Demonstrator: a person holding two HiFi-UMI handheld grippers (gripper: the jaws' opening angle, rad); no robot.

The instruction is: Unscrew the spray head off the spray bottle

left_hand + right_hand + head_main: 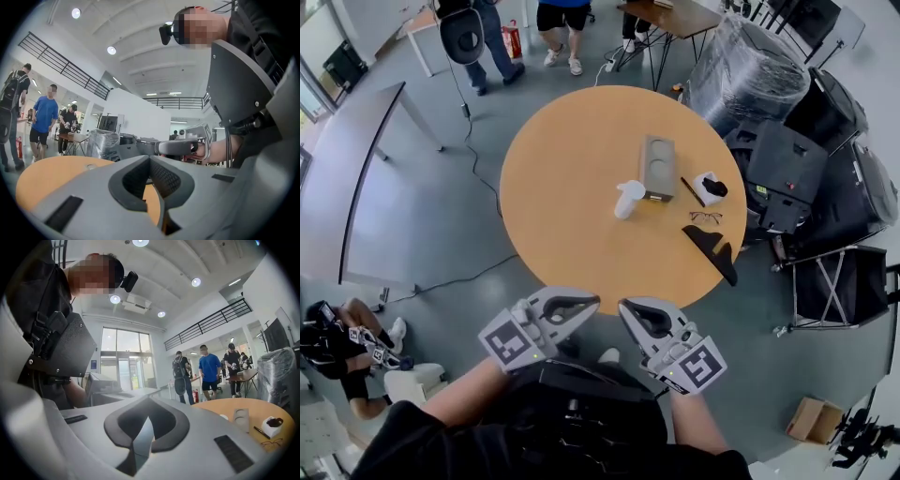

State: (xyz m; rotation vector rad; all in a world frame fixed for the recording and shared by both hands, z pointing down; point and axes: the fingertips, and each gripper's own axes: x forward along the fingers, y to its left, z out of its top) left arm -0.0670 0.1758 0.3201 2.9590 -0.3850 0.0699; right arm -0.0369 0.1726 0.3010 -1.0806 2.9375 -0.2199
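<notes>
Left gripper [584,303] and right gripper [626,308] closed, empty, near table [567,183] edge; hasty reach could topple the upright spray bottle [628,199].

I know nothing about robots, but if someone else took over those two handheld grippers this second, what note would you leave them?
Grippers: the left gripper is shut and empty, held close to the body by the near edge of the round table. The right gripper is also shut and empty, right beside it.
Things: the spray bottle stands near the table's middle, next to a grey tray. Neither gripper touches it.
Done: nothing yet. The spray head looks to be still on the bottle.
Left: reach in, hold the bottle with one gripper, and twist the head off with the other.
</notes>
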